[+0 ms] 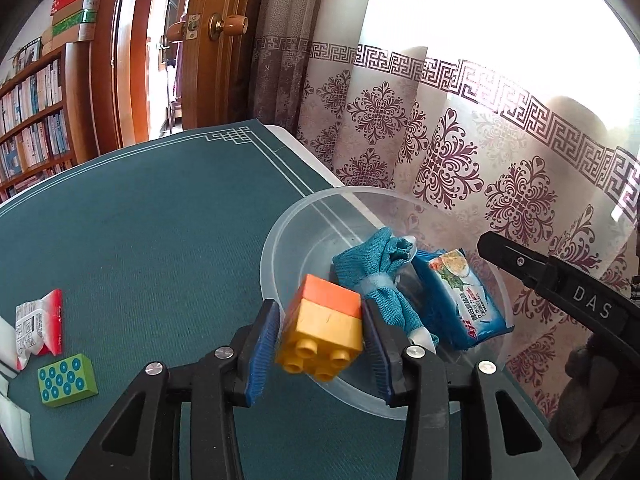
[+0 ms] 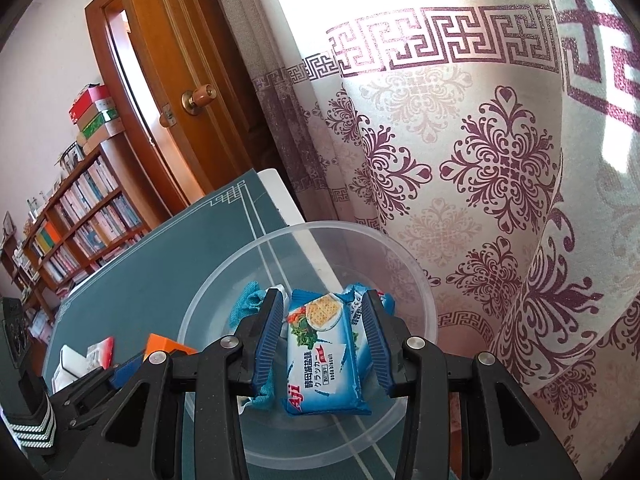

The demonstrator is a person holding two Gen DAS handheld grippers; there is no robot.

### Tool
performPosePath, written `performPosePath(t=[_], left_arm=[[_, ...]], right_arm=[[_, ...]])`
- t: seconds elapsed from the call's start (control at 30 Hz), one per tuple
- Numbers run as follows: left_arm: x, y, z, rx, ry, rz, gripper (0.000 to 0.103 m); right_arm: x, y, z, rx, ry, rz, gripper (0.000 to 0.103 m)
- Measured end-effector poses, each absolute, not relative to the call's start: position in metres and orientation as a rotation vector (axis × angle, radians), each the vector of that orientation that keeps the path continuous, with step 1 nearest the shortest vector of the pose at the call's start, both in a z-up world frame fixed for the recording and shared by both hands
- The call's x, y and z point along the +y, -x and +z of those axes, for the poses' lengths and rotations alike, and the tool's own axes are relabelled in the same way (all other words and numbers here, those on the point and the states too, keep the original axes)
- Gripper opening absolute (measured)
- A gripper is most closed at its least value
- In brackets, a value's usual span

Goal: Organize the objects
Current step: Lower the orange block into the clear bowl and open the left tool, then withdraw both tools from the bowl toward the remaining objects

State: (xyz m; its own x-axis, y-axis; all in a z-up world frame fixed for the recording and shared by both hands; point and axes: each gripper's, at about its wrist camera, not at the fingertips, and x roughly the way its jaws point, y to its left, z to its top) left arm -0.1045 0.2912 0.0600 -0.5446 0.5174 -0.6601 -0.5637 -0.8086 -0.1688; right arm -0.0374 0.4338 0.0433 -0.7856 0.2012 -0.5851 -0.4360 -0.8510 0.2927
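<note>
Bright daylight glows through a white curtain (image 2: 460, 168) with purple floral medallions and a key-pattern band. Next to it there's a brown wooden door (image 1: 218, 44) with a round knob, standing open. A packed bookshelf (image 1: 34, 120) sits against the pale wall, boxes (image 1: 76, 8) stacked on top.

Toy block (image 1: 322, 332) — orange over yellow. Cloth (image 1: 374, 276): teal. Biscuit packet (image 2: 322, 350): blue, white lettering. Bowl (image 1: 280, 240): clear. Table mat (image 1: 140, 220) — dark green, white border lines. Small box (image 1: 67, 380): green, blue dots.
</note>
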Motion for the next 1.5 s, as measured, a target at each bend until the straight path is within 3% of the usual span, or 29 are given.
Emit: performPosePath(t=[0.1,0.6,1.03,1.5], left_arm=[[0.283,0.105,0.059,0.041,0.963,2.332,0.062],[0.264,0.102,0.056,-0.005,0.989,2.383,0.068],[0.232,0.09,0.056,-0.039,1.014,2.457,0.089],[0.174,0.077,0.057,-0.082,1.025,2.582,0.092]], right_arm=[[0.432,0.038,0.042,0.595,0.794,2.613,0.043],[0.423,0.036,0.048,0.588,0.782,2.643,0.043],[0.398,0.034,0.053,0.553,0.795,2.708,0.043],[0.347,0.035,0.05,0.488,0.876,2.811,0.045]])
